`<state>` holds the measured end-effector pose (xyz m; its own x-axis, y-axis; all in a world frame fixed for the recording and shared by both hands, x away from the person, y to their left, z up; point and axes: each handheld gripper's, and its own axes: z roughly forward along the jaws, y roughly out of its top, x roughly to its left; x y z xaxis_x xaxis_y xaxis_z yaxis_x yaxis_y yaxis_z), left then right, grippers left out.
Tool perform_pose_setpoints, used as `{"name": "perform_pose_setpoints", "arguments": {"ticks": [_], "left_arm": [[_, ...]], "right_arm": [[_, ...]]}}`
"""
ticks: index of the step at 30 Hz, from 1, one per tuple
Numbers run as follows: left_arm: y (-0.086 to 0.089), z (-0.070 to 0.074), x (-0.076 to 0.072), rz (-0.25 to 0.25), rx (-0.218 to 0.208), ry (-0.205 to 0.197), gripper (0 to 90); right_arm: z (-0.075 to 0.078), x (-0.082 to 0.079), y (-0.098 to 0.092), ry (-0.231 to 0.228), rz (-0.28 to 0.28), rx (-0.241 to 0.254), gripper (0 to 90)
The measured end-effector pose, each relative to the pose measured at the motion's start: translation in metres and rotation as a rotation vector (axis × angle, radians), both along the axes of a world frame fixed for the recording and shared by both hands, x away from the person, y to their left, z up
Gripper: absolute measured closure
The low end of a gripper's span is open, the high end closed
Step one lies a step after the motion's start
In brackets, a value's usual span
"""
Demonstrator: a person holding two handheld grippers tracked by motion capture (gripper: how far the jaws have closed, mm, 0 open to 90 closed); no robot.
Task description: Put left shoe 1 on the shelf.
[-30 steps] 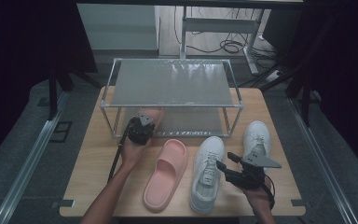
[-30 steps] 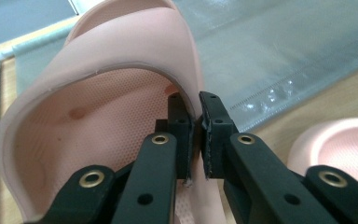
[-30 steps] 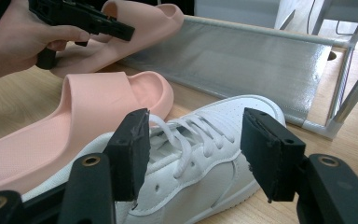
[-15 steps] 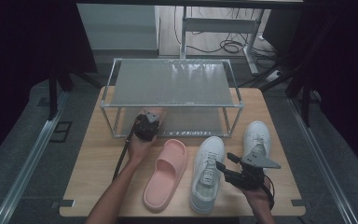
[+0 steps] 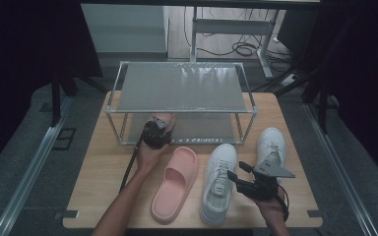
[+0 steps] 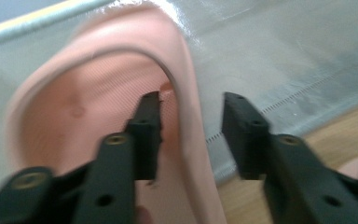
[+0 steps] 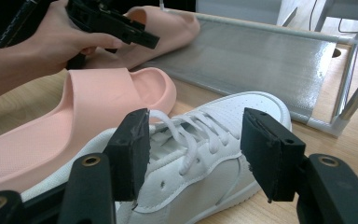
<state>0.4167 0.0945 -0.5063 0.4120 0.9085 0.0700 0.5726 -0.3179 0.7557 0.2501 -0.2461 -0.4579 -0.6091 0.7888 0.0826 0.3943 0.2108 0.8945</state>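
A pink slipper (image 6: 74, 107) lies on the lower shelf (image 6: 270, 56) of the metal rack (image 5: 182, 88). My left gripper (image 6: 191, 116) is at its heel end. Its jaws have just been opening and stand apart on either side of the slipper's side wall, not pressing on it. The matching pink slipper (image 5: 174, 182) lies on the table, with a white sneaker (image 5: 219, 182) to its right. My right gripper (image 7: 193, 140) is open, low over that sneaker's (image 7: 205, 154) laces. A second white sneaker (image 5: 270, 145) lies farther right.
The rack has a grey mesh top shelf and thin metal posts (image 7: 349, 93) near the sneakers. The wooden table (image 5: 98, 177) has bare room at its left. The left forearm (image 5: 128, 201) crosses the table's front left.
My left gripper has shifted slightly right and toward the rack's lower shelf. The right gripper and both sneakers have stayed where they were.
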Motion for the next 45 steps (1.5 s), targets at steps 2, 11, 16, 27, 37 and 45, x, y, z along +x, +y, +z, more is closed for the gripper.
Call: {"name": "perform_pose_setpoints", "arguments": {"ticks": [2, 11, 16, 27, 37, 45], "left_arm": [[0.003, 0.006, -0.005, -0.015, -0.024, 0.009, 50.0], [0.016, 0.021, -0.039, -0.054, -0.034, -0.011, 59.0], [0.027, 0.025, -0.057, -0.086, -0.017, -0.023, 70.9], [0.049, 0.023, -0.09, -0.129, -0.082, 0.001, 89.2], [0.069, 0.018, -0.115, -0.15, -0.105, 0.036, 89.7], [0.076, 0.005, -0.123, -0.149, -0.075, 0.069, 89.8]], "right_arm": [[0.0, 0.0, 0.0, 0.0, -0.001, 0.0, 42.5], [0.002, -0.001, -0.002, -0.004, -0.005, 0.002, 42.6], [0.002, -0.001, -0.004, -0.004, -0.012, 0.004, 42.5], [0.002, -0.001, -0.003, -0.006, -0.012, 0.002, 42.4], [0.002, -0.001, -0.003, -0.005, -0.013, 0.0, 42.4], [0.001, -0.001, -0.002, -0.006, -0.011, -0.003, 42.4]]}}
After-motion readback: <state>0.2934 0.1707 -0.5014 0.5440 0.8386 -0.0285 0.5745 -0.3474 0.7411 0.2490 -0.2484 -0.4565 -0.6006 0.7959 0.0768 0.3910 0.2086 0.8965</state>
